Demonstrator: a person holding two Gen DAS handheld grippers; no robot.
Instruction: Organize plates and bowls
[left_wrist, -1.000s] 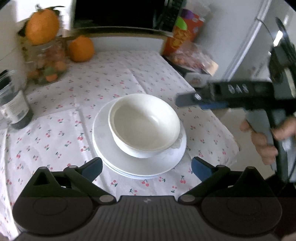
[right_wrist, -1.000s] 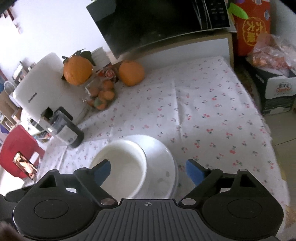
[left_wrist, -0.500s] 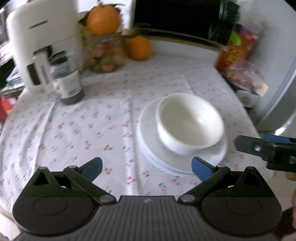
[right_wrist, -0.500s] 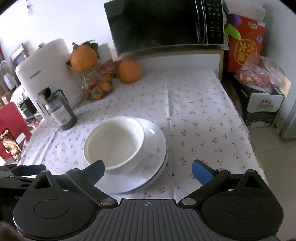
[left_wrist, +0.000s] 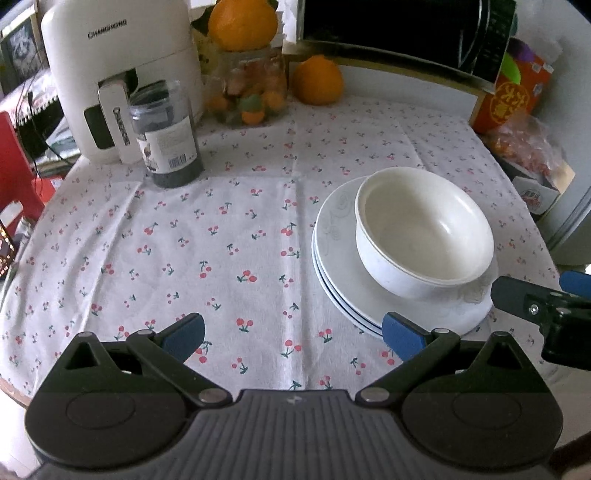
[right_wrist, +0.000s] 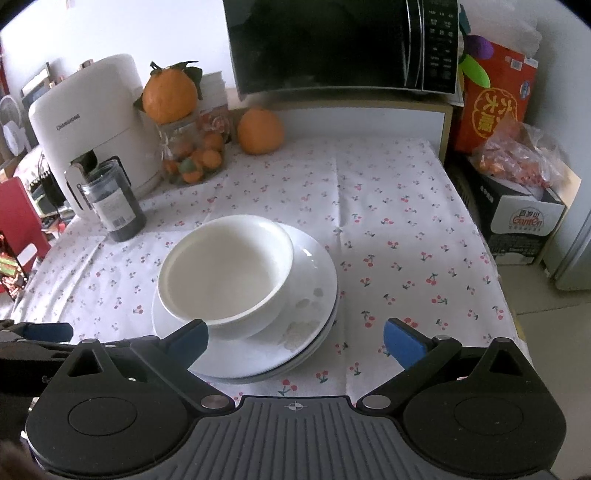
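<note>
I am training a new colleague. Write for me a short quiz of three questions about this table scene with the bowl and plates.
1. True or false: the white bowl sits on the stack of plates.
2. What stands nearest the dark jar: A) white appliance, B) microwave, C) red box?
3. Fill in: the right gripper is ____, holding nothing.

Key: 1 true; 2 A; 3 open.
</note>
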